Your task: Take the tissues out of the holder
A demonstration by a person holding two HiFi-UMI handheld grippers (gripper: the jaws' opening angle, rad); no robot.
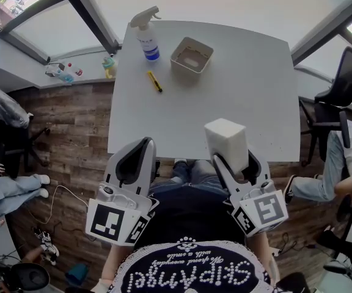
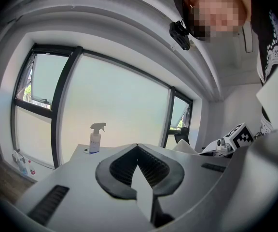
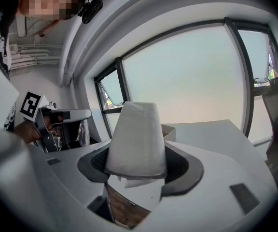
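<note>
Your right gripper (image 1: 234, 163) pinches the white tissue stack (image 1: 226, 140) over the table's (image 1: 243, 90) near edge. Left gripper (image 1: 132, 160) is pressed together. Far side: holder (image 1: 191, 55), yellow cutter (image 1: 154, 81), spray bottle (image 1: 146, 38) with an unreadable blue label.

The right tongs (image 1: 233, 161) clamp a white tissue stack (image 1: 225, 139) at the table (image 1: 237, 96) edge, well apart from the holder (image 1: 192, 55).
</note>
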